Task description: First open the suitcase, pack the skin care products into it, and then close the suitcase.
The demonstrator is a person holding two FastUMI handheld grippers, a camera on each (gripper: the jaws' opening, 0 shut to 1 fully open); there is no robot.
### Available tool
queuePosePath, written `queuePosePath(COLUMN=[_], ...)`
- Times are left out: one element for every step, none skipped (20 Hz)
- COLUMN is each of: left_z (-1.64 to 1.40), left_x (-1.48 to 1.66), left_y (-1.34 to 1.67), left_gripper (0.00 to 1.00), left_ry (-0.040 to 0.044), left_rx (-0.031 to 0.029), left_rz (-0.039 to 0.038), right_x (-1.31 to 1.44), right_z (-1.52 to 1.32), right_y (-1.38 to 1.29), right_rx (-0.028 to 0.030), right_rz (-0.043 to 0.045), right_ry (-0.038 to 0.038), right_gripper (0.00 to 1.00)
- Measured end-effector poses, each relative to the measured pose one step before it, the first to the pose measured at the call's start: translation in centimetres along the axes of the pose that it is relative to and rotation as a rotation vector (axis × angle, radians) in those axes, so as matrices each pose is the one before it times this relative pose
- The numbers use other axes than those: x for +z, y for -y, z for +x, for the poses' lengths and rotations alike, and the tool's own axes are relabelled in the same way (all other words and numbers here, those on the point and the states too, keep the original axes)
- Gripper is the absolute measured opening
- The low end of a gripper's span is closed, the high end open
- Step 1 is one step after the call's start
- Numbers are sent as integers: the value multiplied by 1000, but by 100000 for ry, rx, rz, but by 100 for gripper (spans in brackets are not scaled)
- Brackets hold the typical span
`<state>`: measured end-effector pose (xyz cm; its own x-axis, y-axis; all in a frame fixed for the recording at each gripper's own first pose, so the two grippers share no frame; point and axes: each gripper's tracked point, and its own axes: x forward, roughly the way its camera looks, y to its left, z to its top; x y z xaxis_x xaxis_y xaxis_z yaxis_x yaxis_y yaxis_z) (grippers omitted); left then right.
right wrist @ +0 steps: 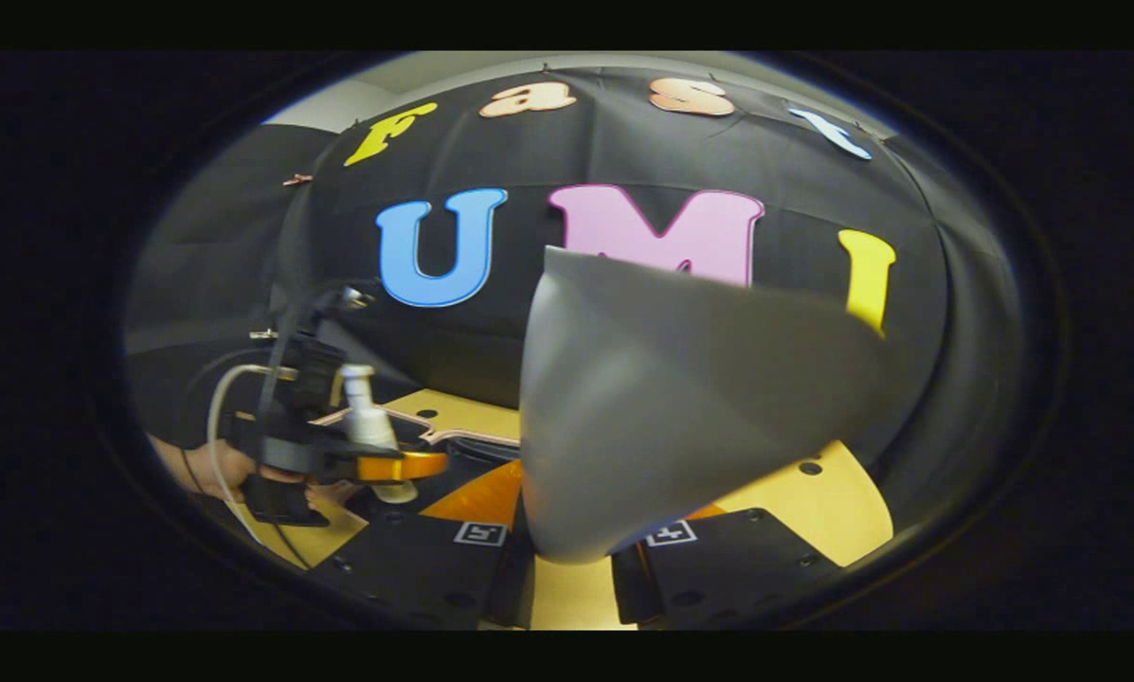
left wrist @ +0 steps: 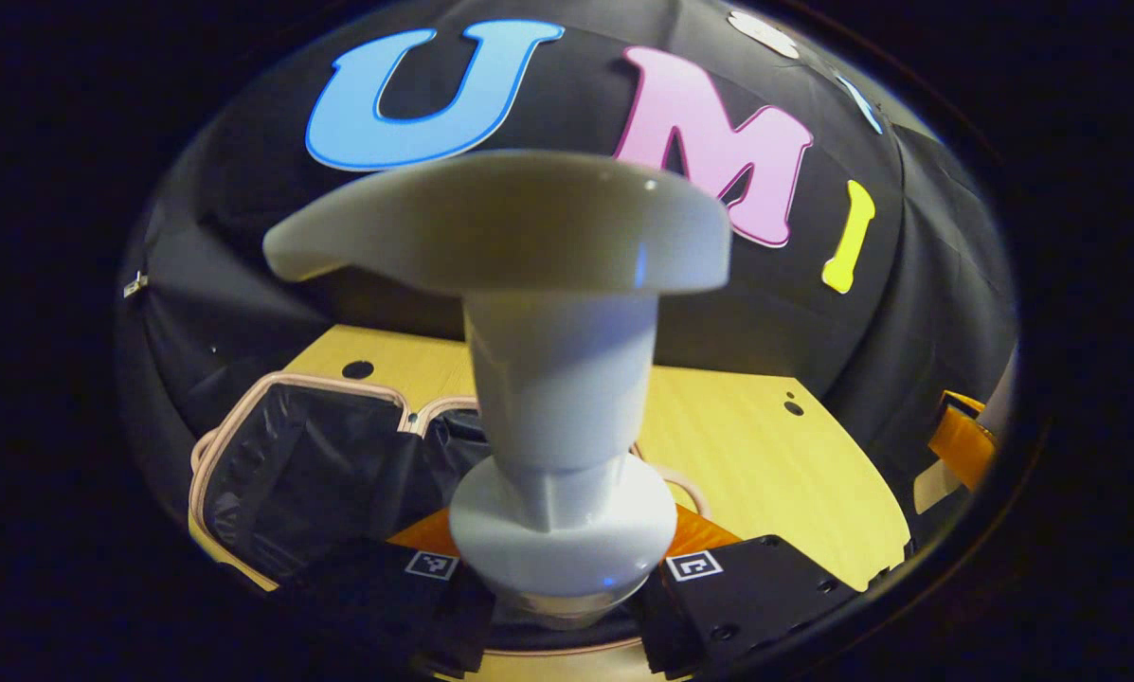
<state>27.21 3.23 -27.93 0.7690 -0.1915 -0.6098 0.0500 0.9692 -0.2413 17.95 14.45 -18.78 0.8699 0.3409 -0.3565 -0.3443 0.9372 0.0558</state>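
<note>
**Both grippers loaded, suitcase open below**

Left gripper view, nearest: left gripper (left wrist: 562, 592) pinches a white pump bottle (left wrist: 552, 417) by its collar, both fingers pressed to it; the pump head spreads wide above, spout pointing left. Bottle upright.

Just past it, low and left: the suitcase (left wrist: 292, 464) lies open on the wooden table (left wrist: 765, 445), dark lining showing, pale pink rim around it. Bottle hangs above the near edge, not yet inside as far as I can judge.

Right gripper view, nearest: right gripper (right wrist: 567, 559) clamps a grey tube (right wrist: 680, 398) at its narrow lower end; the broad end fans up toward the wall.

Farther left in that view: a hand (right wrist: 216, 469) carries the other gripper with the bottle, above the suitcase rim.

Judgement: packing step, mid-task. To do it well, lower the bottle well inside the lined half before spreading the fingers, lay it down rather than stand it, so the lid can shut. Keep the tube clear until the left side withdraws.
</note>
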Motion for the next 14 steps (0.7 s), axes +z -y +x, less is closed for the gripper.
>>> queuePosePath(left_z=[1001, 162, 1001, 847, 840, 352, 722, 1533, 714, 544, 292, 266, 23, -120], left_x=[-634, -778, -967, -1082, -924, -1171, -742, -922, -645, -508, -267, -92, 408, 436], left_y=[-794, -969, -166, -346, -119, -295, -469, 115, -955, -590, -522, -58, -168, -349], left_gripper=[65, 64, 65, 65, 65, 65, 65, 65, 65, 65, 65, 69, 66, 70], left_ry=[-3347, -4756, -5203, -6431, -5690, -6245, -4849, -5567, -4279, -4512, -2754, -2424, 976, 995], left_rx=[-474, -1107, -610, 481, -450, 361, 1866, 3206, 3645, 2694, 2854, 1744, 1643, 2097], left_rz=[-581, -646, -823, -1493, -1500, -1214, -433, 494, 482, 302, -269, 519, 1141, 737], right_x=[-260, -184, -196, -297, -331, -46, 24, -397, -213, -84, 73, -39, 100, 166], right_z=[74, 69, 233, 97, 170, 191, 279, 219, 305, 350, 439, 477, 443, 511], right_y=[-1179, -1098, -860, -671, -506, -205, -143, -116, 80, 198, 431, 419, 327, 171], right_rx=[690, 672, 814, 955, 904, 574, 721, 1300, 772, 706, -41, 238, 222, 235], right_rz=[363, 1096, 951, 478, 6, -470, 201, 1113, 1057, 944, 940, 915, 359, -559], right_ry=[-384, -111, -239, -1526, -1035, -53, -639, -949, -1073, -928, -539, -730, -514, -315], right_gripper=[30, 31, 31, 31, 31, 31, 31, 31, 31, 31, 31, 31, 31, 31])
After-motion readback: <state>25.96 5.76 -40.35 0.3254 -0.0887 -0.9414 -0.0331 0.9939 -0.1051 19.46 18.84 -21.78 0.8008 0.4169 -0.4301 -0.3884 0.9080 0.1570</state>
